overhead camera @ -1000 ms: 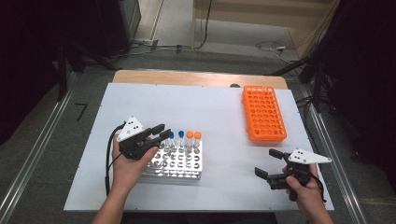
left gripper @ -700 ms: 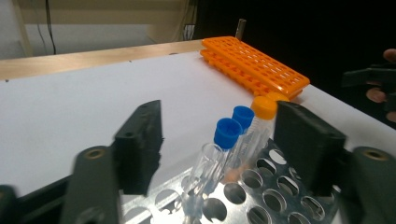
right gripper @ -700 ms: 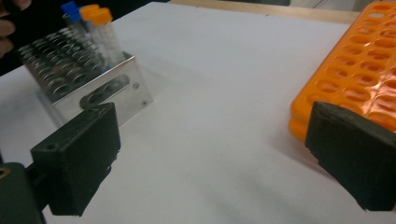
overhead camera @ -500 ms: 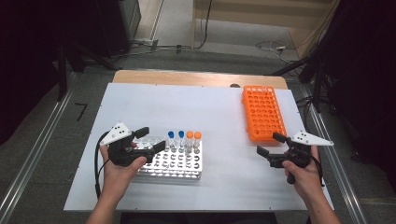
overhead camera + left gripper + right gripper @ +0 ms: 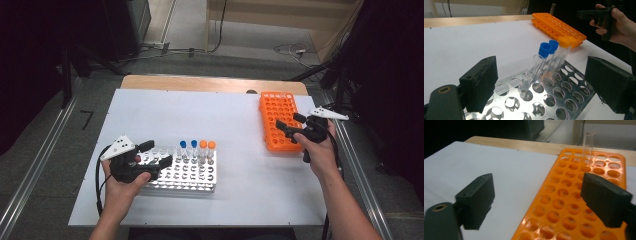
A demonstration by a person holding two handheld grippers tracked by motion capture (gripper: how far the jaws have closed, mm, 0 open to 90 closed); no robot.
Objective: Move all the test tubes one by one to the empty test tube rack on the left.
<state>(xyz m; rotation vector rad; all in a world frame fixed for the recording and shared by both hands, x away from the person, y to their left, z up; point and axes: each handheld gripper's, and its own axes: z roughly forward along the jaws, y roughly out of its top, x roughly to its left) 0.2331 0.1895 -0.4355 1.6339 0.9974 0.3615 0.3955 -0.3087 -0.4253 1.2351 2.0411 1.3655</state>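
A metal rack (image 5: 186,172) lies at the table's front left. It holds two blue-capped tubes (image 5: 188,144) and two orange-capped tubes (image 5: 207,144) in its far row. My left gripper (image 5: 159,153) hovers over the rack's left end. Its jaws have just been opening and stand wide with nothing between them. In the left gripper view (image 5: 544,85) the blue-capped tubes (image 5: 547,48) stand just beyond the jaws. My right gripper (image 5: 289,121) is open above the orange rack (image 5: 272,107), and its jaws have just been closing a little on nothing. A clear uncapped tube (image 5: 589,145) stands in the orange rack (image 5: 564,207).
A white board (image 5: 150,115) covers the table, with a wooden strip (image 5: 200,83) along its far edge. Cables trail from both grippers. The floor and dark equipment lie beyond the table. The other hand and its gripper (image 5: 599,15) appear at the left gripper view's top right.
My right gripper has moved from the table's front right to over the orange rack. The left gripper has drawn back left from the capped tubes, and its jaws have opened.
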